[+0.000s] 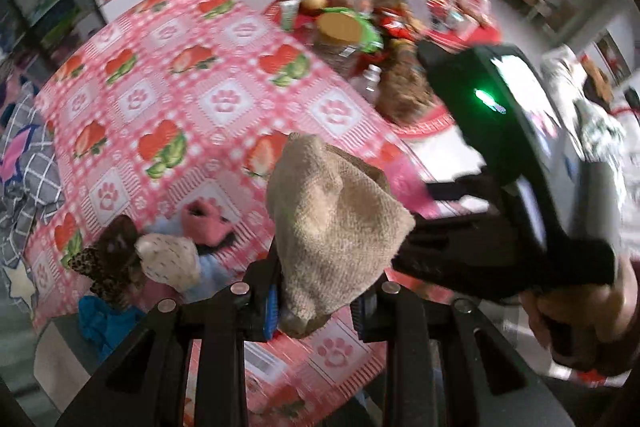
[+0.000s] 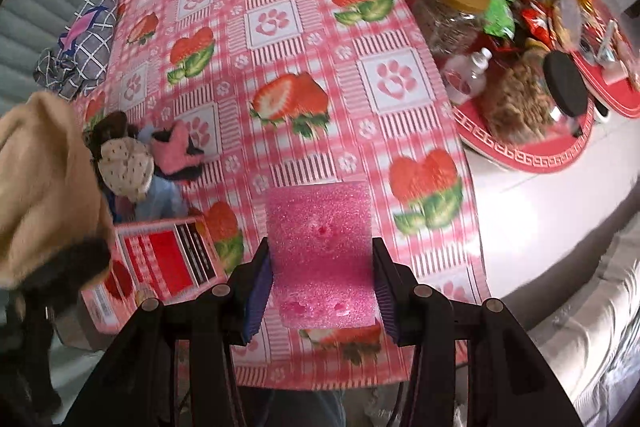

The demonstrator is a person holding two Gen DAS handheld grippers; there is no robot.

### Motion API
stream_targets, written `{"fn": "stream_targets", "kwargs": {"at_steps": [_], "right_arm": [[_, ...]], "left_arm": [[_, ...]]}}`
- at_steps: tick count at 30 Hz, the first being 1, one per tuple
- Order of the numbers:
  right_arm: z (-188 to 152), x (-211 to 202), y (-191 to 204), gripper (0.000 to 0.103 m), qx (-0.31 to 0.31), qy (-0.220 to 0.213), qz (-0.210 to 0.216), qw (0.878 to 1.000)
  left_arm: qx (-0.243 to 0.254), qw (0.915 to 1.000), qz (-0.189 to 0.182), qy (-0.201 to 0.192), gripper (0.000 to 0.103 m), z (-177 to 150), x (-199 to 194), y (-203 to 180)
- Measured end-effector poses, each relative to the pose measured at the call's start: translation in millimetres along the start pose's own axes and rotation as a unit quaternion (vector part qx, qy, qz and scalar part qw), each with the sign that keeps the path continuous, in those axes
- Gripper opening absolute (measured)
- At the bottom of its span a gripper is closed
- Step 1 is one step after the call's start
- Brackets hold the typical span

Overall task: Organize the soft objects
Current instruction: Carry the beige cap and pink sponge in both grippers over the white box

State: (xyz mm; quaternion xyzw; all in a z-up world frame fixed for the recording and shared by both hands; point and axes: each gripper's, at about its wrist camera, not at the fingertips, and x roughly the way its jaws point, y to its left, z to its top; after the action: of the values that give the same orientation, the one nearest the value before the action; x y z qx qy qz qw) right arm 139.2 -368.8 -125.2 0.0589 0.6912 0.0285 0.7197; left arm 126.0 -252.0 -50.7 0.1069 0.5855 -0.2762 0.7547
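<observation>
My left gripper [image 1: 316, 301] is shut on a beige knitted cloth [image 1: 332, 223] and holds it above the strawberry tablecloth [image 1: 192, 67]; the cloth also shows at the left edge of the right wrist view [image 2: 44, 187]. My right gripper [image 2: 320, 291] is shut on a pink sponge [image 2: 320, 251] just over the tablecloth's [image 2: 300, 7] near edge. A pile of soft items [image 1: 160, 251] lies at the cloth's left side: a dotted cream piece [image 2: 126, 163], a pink fuzzy piece [image 2: 178, 147], a light blue one and a leopard-print one.
A red tray [image 2: 524, 151] on the right holds a jar with a yellow lid [image 2: 456, 11], bottles, snacks and packets. A red-and-pink box [image 2: 160, 263] lies by the pile. A grey checked fabric [image 2: 84, 39] hangs off the far left edge. The right gripper's body [image 1: 516, 179] fills the left wrist view's right side.
</observation>
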Motion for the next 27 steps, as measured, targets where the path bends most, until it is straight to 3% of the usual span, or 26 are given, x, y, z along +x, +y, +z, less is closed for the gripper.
{"fn": "stream_targets", "kwargs": {"at_steps": [6,11,22,27], "right_arm": [[-28.5,-5.8,5.3,0.048,0.0,-0.002,-0.006,1.0],[-55.1,-6.4,19.3,0.048,-0.008,0.008,-0.005,1.0],[-100.4,-4.8,81.2,0.048,-0.079,0.026,0.005,0.997],[-114.6,-6.6,114.0,0.048,-0.125,0.03,0.018,0.991]], "left_arm": [[0.044,0.999,-0.009,-0.002,0.031,-36.0,-13.5,-25.6],[0.048,0.9988,-0.007,0.002,0.031,-71.7,-25.7,-26.5],[-0.009,0.9992,0.036,-0.017,0.031,-138.0,-58.2,8.9],[-0.076,0.9943,0.062,-0.04,0.031,-167.1,-76.0,39.4]]}}
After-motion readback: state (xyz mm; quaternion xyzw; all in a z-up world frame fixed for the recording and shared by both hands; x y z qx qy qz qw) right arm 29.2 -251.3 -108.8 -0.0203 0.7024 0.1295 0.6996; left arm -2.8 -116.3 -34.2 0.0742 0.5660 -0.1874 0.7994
